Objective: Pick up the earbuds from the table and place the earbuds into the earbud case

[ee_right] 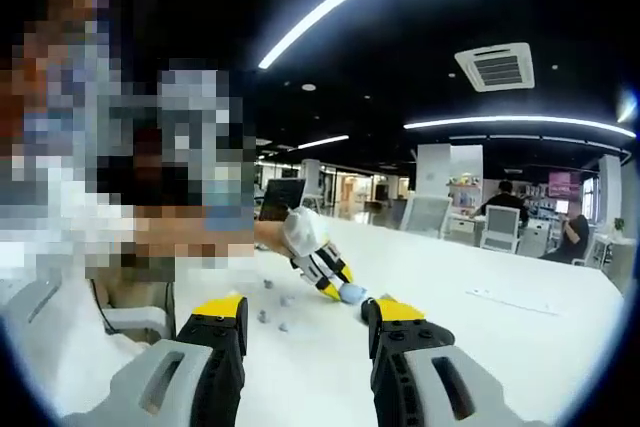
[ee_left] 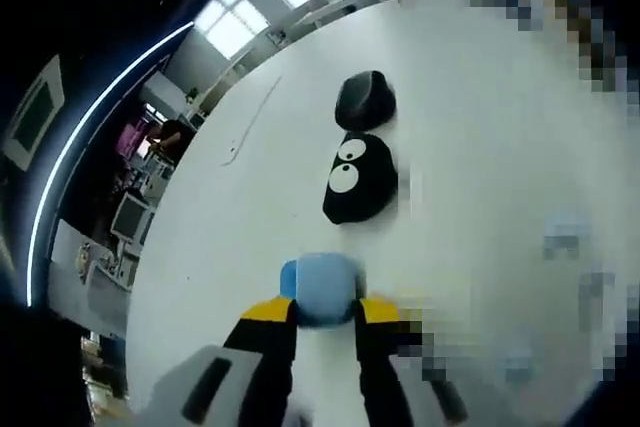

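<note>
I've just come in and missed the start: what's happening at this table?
A person is working at a white table with a gripper in each hand. The left gripper is shut on a small light blue object, which I can't identify for certain. Just ahead of it lie a black case with two white round spots and a separate black piece. The right gripper is open, holding nothing, raised above the table and looking towards the left one.

An open-plan office: beyond the white table (ee_right: 520, 327), monitors (ee_right: 283, 197), seated workers (ee_right: 503, 202), strip lights (ee_right: 510, 123) overhead.
</note>
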The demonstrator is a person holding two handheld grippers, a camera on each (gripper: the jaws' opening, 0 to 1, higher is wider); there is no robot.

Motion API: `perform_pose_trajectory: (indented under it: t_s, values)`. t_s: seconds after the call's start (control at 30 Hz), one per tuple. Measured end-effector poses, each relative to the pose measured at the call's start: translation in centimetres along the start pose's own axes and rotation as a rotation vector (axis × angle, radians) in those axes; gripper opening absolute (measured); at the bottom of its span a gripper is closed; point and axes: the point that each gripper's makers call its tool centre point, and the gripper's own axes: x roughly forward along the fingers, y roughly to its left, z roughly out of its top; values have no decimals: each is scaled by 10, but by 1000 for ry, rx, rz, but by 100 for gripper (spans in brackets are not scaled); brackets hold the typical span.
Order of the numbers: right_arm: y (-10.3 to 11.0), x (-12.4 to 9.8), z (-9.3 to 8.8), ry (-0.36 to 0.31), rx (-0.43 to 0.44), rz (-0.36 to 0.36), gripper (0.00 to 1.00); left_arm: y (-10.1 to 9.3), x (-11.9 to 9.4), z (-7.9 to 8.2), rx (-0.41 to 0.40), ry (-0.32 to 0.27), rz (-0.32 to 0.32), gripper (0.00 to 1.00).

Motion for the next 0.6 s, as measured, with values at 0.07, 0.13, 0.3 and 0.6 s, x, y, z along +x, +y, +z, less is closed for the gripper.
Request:
perform_pose_trajectory:
  t_s: [0.07,0.13,0.3,0.6]
  values:
    - [-1,0,-1,-1,6,-1,47,-2,0,2,13,-22,13,24]
    - [-2,0,-2,4,7,-4,47,5,-7,13,-1,-88,58,12]
    - [-4,1,-3,5,14,-3,47,-4,-25,10,53,-22,28,3]
    - [-7,-2,-3,8,13,-13,47,8,-25,12,-41,-65,33,4]
